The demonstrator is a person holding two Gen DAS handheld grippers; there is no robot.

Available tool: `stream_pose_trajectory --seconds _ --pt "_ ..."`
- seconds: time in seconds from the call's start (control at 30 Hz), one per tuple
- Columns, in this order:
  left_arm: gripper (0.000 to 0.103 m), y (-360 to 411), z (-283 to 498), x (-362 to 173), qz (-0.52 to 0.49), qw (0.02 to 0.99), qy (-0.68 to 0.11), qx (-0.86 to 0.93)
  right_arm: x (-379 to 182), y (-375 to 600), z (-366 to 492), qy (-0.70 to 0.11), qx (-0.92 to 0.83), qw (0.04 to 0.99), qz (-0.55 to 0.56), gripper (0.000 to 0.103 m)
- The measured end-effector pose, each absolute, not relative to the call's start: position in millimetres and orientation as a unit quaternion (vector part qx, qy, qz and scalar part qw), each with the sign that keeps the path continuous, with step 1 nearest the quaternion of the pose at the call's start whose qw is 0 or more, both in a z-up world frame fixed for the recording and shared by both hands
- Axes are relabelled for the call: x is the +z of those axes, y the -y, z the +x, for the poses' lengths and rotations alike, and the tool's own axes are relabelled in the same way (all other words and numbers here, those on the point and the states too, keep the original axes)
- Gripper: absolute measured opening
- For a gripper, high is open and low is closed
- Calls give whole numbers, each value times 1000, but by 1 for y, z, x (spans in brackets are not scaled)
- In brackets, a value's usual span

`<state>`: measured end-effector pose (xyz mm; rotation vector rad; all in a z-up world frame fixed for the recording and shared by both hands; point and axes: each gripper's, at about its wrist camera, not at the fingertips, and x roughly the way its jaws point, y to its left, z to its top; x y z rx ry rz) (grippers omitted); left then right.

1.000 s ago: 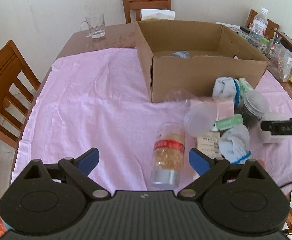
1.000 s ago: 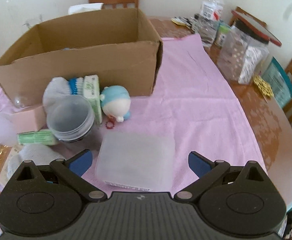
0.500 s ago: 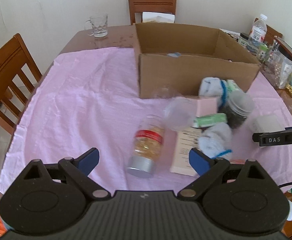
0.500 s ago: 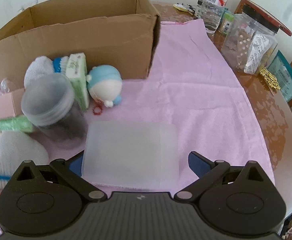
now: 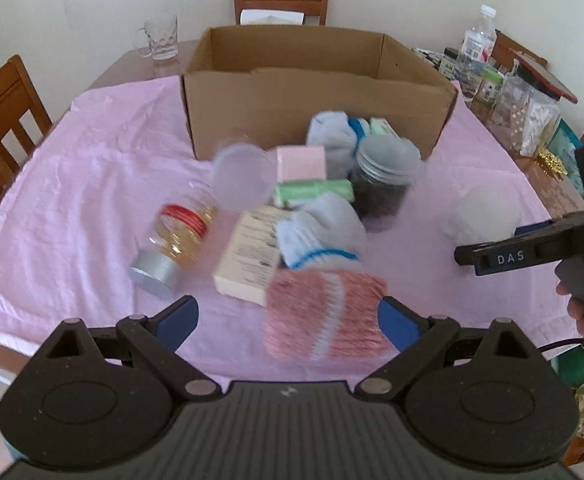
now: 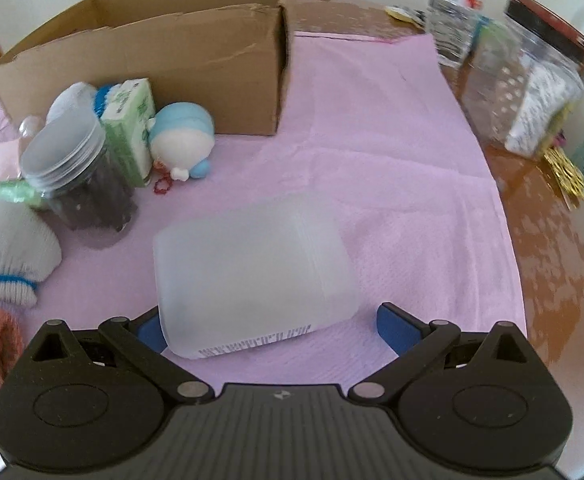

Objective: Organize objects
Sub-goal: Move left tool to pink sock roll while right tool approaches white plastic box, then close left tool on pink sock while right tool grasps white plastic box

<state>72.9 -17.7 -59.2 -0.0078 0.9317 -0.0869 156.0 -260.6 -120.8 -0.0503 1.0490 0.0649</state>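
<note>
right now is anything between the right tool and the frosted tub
Nothing visible. The frosted tub lies on the pink cloth already between the open right tool's fingers, its left finger right at the tub's edge. The dark jar stands off to the left.

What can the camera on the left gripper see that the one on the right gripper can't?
Only the left view shows the glass mug, the fallen jar with a red band, the cream printed box and the right gripper's side.

Only the right view shows the blue-and-white plush toy and the red trinket, plus the frosted container's barcode label.

Both show the cardboard box, dark jar, pink cloth and water bottle.
</note>
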Motion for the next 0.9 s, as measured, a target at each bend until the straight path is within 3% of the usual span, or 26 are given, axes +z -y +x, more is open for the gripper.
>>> stream_pose_trajectory --seconds 0.67,0.9 --pt "95 63 80 -104 31 897 -439 31 -118 273 152 -480 123 865 -73 103" --pt "89 64 81 -105 25 900 -433 38 -116 274 149 -471 119 871 -69 103"
